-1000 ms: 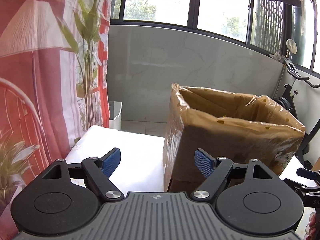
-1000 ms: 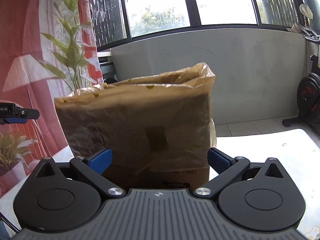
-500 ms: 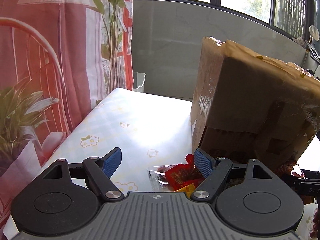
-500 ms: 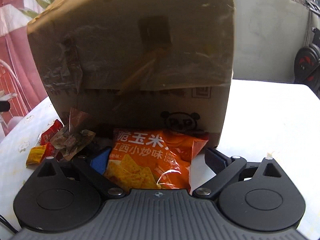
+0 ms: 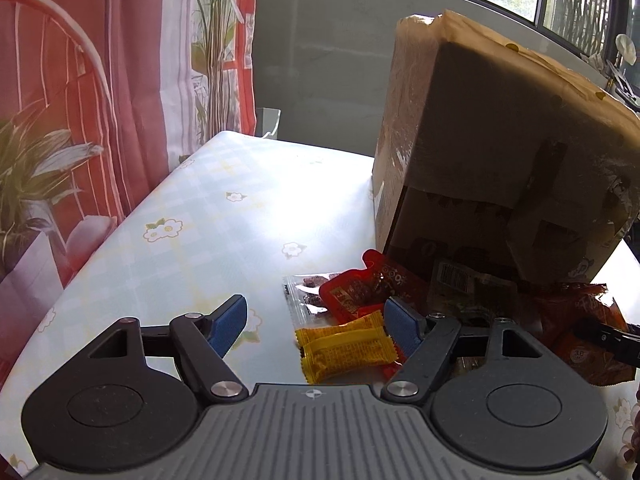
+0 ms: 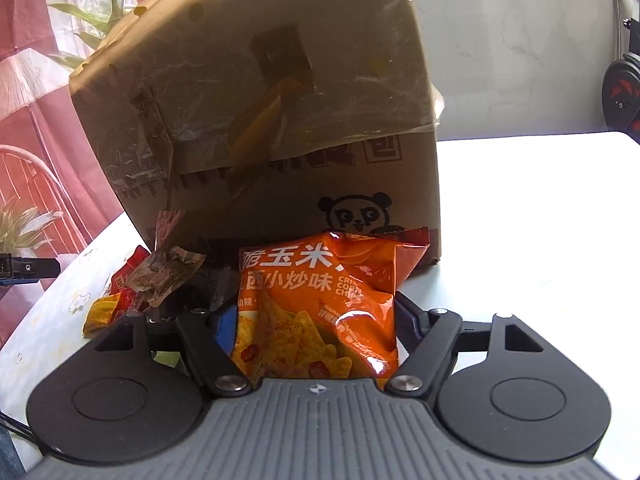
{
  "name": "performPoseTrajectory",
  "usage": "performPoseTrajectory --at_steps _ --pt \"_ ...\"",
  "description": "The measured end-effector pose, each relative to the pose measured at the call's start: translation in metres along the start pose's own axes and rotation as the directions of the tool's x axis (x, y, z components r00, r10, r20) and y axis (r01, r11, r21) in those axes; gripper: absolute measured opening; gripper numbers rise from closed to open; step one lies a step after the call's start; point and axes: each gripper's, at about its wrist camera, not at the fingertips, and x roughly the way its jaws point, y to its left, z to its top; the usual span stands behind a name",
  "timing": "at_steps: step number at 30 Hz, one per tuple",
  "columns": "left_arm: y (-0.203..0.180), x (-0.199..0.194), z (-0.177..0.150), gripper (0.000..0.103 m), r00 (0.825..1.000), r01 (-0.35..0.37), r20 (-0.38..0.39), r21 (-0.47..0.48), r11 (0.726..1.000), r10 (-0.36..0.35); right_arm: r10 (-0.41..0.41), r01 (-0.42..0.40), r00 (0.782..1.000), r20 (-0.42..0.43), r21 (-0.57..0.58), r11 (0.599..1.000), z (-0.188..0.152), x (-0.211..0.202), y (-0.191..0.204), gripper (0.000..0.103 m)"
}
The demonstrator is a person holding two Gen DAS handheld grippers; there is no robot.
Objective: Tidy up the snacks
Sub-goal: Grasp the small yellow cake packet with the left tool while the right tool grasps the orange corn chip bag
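Observation:
A tall taped cardboard box stands on the flowered table. Small snacks lie piled at its foot: a yellow packet, a red packet and a clear one. My left gripper hovers low over them, open and closing a little; the yellow packet lies between its fingers, beside the right pad and apart from the left. My right gripper is closing on the orange corn chips bag, with both pads against the bag's sides.
A crumpled brown wrapper and more small packets lie left of the orange bag. A red patterned curtain hangs along the table's left edge. An exercise bike stands beyond the white table surface on the right.
Both grippers came down and tilted from the box's top rim to the table in front of it. The snack pile came into view. The right jaws narrowed around the orange bag.

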Motion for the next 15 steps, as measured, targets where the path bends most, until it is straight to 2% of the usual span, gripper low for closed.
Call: performPoseTrajectory --at_steps 4,7,10,12,15 --pt "-0.008 0.011 -0.01 0.076 0.999 0.005 -0.04 0.04 0.999 -0.003 -0.016 0.016 0.999 0.045 -0.01 1.0 -0.017 -0.017 -0.006 0.074" --pt "-0.01 0.02 -0.011 0.07 0.998 0.009 -0.056 0.054 0.998 -0.006 -0.006 0.005 0.998 0.057 0.022 1.0 -0.022 -0.021 -0.01 0.074" --pt "-0.009 0.03 -0.005 0.066 0.999 0.01 -0.048 0.053 0.999 -0.007 -0.003 0.002 0.998 0.058 0.009 1.0 -0.02 -0.02 -0.01 0.074" --pt "-0.007 0.036 0.0 0.059 0.999 0.026 -0.046 0.046 0.999 -0.024 0.001 -0.002 0.998 0.059 0.011 1.0 -0.02 -0.021 -0.011 0.074" --pt "-0.004 0.054 0.01 0.056 0.995 0.063 -0.074 0.027 0.998 -0.061 0.009 -0.011 0.998 0.059 0.026 1.0 -0.021 -0.018 -0.01 0.074"
